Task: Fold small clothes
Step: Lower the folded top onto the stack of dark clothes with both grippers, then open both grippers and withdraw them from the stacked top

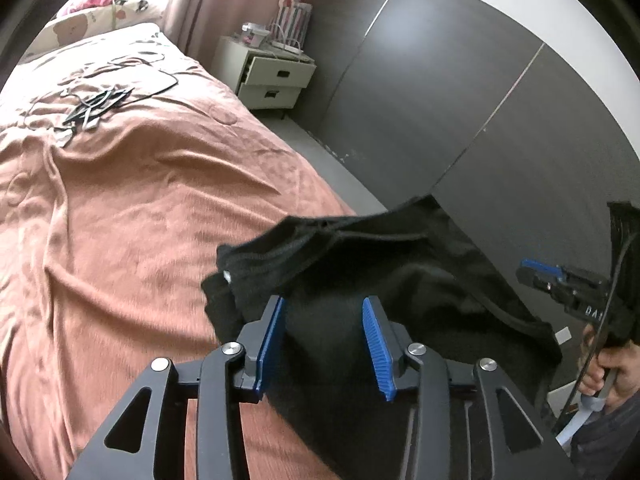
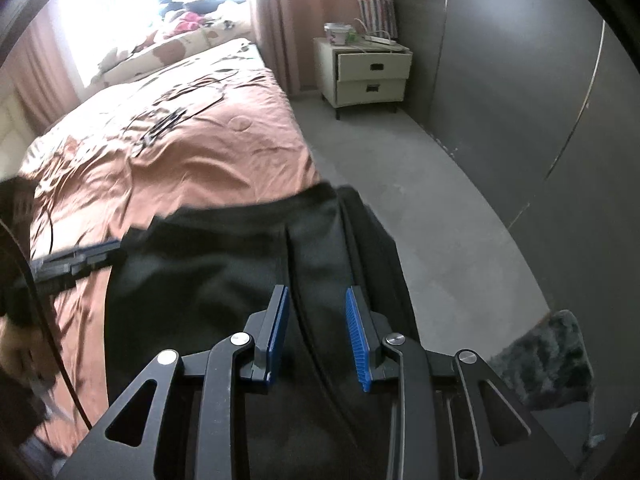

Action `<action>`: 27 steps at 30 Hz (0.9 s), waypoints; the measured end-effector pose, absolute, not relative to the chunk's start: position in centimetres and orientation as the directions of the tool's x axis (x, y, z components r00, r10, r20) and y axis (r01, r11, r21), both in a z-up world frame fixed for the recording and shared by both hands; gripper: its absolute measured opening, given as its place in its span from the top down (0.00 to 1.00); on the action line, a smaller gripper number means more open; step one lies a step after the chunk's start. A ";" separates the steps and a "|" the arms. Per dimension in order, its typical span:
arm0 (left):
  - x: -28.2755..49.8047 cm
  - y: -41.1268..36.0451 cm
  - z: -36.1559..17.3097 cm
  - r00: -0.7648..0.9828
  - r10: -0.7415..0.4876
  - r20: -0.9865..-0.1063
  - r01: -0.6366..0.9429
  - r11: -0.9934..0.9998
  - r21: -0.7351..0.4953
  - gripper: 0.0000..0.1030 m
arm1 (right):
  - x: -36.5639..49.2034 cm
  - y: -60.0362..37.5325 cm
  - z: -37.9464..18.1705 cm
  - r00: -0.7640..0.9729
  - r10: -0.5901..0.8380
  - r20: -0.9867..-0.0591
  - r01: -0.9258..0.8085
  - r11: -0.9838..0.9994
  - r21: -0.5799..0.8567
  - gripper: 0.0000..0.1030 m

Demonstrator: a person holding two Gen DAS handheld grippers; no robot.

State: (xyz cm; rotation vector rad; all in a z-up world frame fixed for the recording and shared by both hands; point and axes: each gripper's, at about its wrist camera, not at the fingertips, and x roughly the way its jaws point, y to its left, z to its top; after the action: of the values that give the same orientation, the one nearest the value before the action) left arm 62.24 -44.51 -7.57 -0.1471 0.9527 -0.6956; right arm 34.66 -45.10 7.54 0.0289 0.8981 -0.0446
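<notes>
Setting: a bedroom, with a bed (image 1: 120, 200) under a rumpled salmon-pink cover that fills the left of both wrist views.
Garment: a black garment (image 1: 360, 256), with a ribbed band and a drawstring at its upper edge, lies half raised near the bed's near corner; its right side hangs past the mattress edge over the grey floor (image 2: 420, 208).
Left hand-held gripper: the left hand-held gripper (image 1: 324, 304) hangs just over the black cloth, its blue ribbed pads spread apart; dark fabric shows in the gap, but neither pad presses on it.
Right hand-held gripper: the right hand-held gripper (image 2: 318, 294) points down at the same garment, jaws parted, a seam of the cloth running under the gap; no fabric is pinched.
Person: a hand (image 1: 612, 364) grips the handle of the right tool at the right edge of the left wrist view, a cable trailing beside it.
On the bed: a tangle of dark cables (image 1: 100, 100) lies far up the cover; patterned pillows (image 2: 168, 48) sit at the headboard end.
Background: a cream two-drawer nightstand (image 2: 368, 72) stands beside pink curtains, carrying a striped bag (image 2: 376, 8); a dark wardrobe wall (image 1: 460, 100) runs along the right.
Floor: a shaggy grey rug (image 2: 548, 360) lies at lower right.
</notes>
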 end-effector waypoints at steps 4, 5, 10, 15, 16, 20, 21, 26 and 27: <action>60.0 -44.0 -7.1 0.378 -0.604 -0.702 0.486 0.775 -0.405 0.57 | 31.0 -45.3 7.9 0.642 -0.015 -0.767 0.036 0.999 0.011 0.74; 59.3 -44.0 -7.1 0.379 -0.598 -0.706 0.489 0.777 -0.396 0.57 | 30.3 -45.2 7.8 0.647 -0.012 -0.763 0.034 0.999 0.013 0.74; 56.8 -44.4 -7.0 0.354 -0.603 -0.715 0.503 0.768 -0.398 0.57 | 27.2 -45.0 7.4 0.668 0.002 -0.744 0.014 1.000 0.016 0.74; 54.4 -45.6 -8.0 0.326 -0.590 -0.738 0.523 0.763 -0.379 0.57 | 26.7 -46.4 5.6 0.670 0.013 -0.742 0.055 0.996 0.068 0.74; 54.1 -45.8 -8.2 0.323 -0.585 -0.744 0.526 0.765 -0.372 0.57 | 26.9 -47.0 5.1 0.671 0.024 -0.741 0.071 0.993 0.096 0.74; 53.2 -46.7 -9.2 0.311 -0.556 -0.771 0.524 0.777 -0.349 0.57 | 27.7 -48.2 3.8 0.686 0.023 -0.727 0.121 0.982 0.145 0.77; 52.9 -46.9 -9.3 0.308 -0.556 -0.772 0.528 0.775 -0.347 0.57 | 27.7 -48.4 3.7 0.696 0.018 -0.718 0.127 0.981 0.147 0.77; 52.1 -47.4 -9.8 0.310 -0.520 -0.796 0.541 0.785 -0.302 0.51 | 27.6 -48.5 2.4 0.705 -0.015 -0.709 0.150 0.980 0.128 0.84; 52.1 -47.3 -10.0 0.303 -0.511 -0.805 0.536 0.790 -0.299 0.51 | 27.6 -48.4 2.2 0.704 -0.015 -0.710 0.152 0.980 0.129 0.85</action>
State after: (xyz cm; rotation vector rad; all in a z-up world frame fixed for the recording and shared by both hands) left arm 52.05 -47.35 -10.03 0.0270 1.0554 -0.6933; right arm 27.62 -48.41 2.23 0.1838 0.7856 -0.0936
